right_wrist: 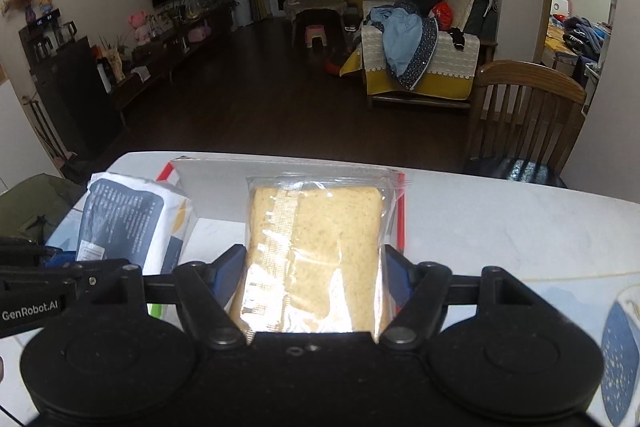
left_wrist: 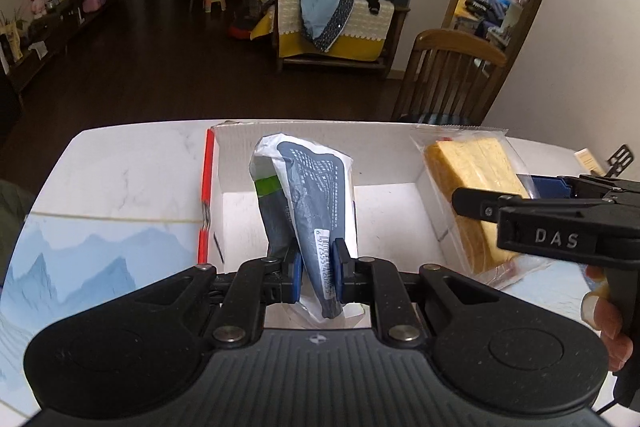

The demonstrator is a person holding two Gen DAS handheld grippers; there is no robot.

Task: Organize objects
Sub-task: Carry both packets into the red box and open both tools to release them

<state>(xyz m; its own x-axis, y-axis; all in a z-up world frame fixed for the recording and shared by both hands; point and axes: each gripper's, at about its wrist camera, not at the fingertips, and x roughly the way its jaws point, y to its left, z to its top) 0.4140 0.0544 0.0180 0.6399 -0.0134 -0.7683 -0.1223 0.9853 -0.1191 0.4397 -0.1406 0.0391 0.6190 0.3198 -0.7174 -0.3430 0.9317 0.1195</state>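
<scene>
My left gripper is shut on a blue and white packet and holds it upright over the open white cardboard box with a red outer side. The packet also shows in the right wrist view. My right gripper is shut on a clear-wrapped slab of yellow sponge cake, held above the box's right side. In the left wrist view the cake sits over the box's right wall with the right gripper beside it.
The box stands on a white marble table with a blue mountain-print mat at the left. A wooden chair stands behind the table's far right. A blue patterned mat lies at the right.
</scene>
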